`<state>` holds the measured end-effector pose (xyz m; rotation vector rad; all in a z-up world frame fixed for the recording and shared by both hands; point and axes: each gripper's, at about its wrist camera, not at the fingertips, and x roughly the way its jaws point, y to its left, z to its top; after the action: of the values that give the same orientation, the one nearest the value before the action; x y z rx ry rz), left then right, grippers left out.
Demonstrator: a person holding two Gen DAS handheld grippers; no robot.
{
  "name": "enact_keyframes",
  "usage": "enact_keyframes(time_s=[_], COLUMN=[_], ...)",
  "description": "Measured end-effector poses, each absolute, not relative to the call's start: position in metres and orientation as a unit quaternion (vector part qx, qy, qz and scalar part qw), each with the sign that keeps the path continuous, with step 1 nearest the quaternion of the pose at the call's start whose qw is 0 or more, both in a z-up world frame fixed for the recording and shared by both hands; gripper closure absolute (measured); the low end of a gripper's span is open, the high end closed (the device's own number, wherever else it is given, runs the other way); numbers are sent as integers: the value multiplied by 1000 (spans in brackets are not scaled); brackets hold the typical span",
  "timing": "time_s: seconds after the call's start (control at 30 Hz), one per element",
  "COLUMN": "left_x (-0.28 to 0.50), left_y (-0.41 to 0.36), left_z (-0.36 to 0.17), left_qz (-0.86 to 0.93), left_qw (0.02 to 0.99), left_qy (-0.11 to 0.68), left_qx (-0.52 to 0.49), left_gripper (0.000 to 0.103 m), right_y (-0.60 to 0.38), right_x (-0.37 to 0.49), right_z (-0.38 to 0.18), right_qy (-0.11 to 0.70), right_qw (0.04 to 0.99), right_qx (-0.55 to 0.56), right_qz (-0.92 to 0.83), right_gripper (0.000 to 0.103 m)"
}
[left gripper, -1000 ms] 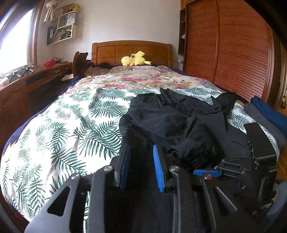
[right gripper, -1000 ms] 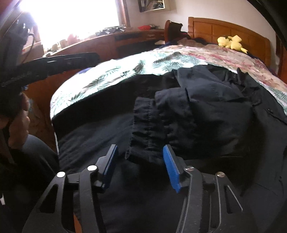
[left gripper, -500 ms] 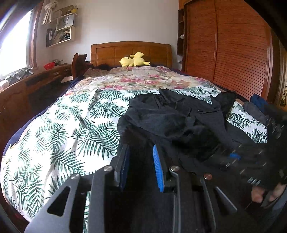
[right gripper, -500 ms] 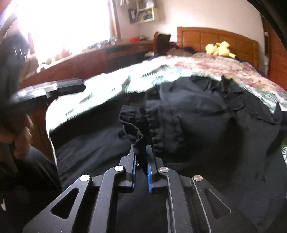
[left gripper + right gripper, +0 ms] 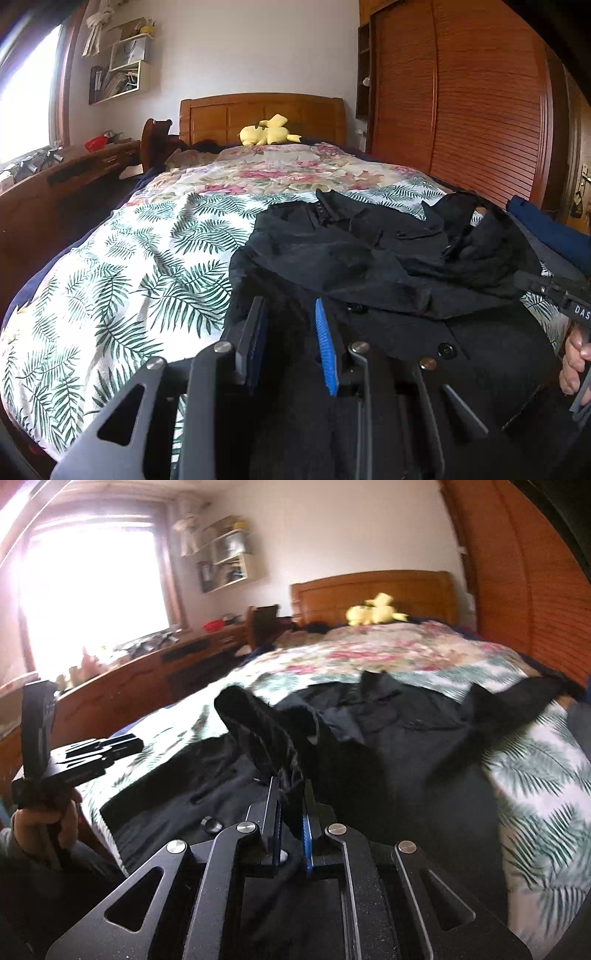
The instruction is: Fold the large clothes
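Still early: bed [image 5: 110,295] carries your black jacket [image 5: 369,258] across near edge toward wardrobe-side corner, crumpled, no neat fold visible. Body unsmoothed, far sleeve [image 5: 491,716] sprawled on quilt. Your right gripper [image 5: 290,808] pinched tight on cuff [image 5: 255,731], lifted above jacket. Your left gripper [image 5: 288,325] narrow, jaws parted over near hem; whether cloth is held, cannot tell. Remaining, likely: lay sleeves in, fold body.

yellow plush toy [image 5: 266,133] by wooden headboard [image 5: 258,114], leaf-print bedspread [image 5: 122,280], slatted wardrobe [image 5: 480,110], wall shelf [image 5: 122,74]
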<state>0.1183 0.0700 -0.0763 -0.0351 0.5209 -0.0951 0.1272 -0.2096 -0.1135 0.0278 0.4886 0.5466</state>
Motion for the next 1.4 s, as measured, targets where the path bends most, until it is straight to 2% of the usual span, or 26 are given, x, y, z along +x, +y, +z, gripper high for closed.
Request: enact_keyframes(time_s=[0.23, 0.33, 0.47, 0.63, 0.8, 1.07, 1.2, 1.4], left_x=[119, 118, 115, 114, 117, 128, 137, 163], left_y=[60, 53, 40, 18, -3, -30, -42, -56], left_z=[-72, -66, -58, -49, -46, -40, -36, -39], left_qz=[-58, -63, -63, -66, -72, -99, -113, -138], left_qw=[965, 965, 966, 965, 962, 961, 962, 962], left_qy=[253, 252, 250, 252, 263, 259, 247, 234], left_qx=[-20, -19, -8, 10, 16, 12, 17, 19], left_gripper=[79, 79, 79, 79, 79, 79, 79, 78], right_y=[-239, -244, -259, -276, -276, -270, -273, -285], right_x=[113, 106, 102, 111, 140, 178, 193, 193], right_z=[-134, -139, -134, -122, -129, -160, -189, -201], right_qy=[272, 278, 261, 242, 268, 318, 373, 368], right_qw=[935, 937, 944, 945, 933, 911, 894, 896], right_qx=[8, -13, -27, -39, -61, -76, -79, -44], right_qz=[228, 213, 202, 218, 232, 252, 234, 246], right_gripper=[96, 90, 54, 53, 52, 53, 52, 52])
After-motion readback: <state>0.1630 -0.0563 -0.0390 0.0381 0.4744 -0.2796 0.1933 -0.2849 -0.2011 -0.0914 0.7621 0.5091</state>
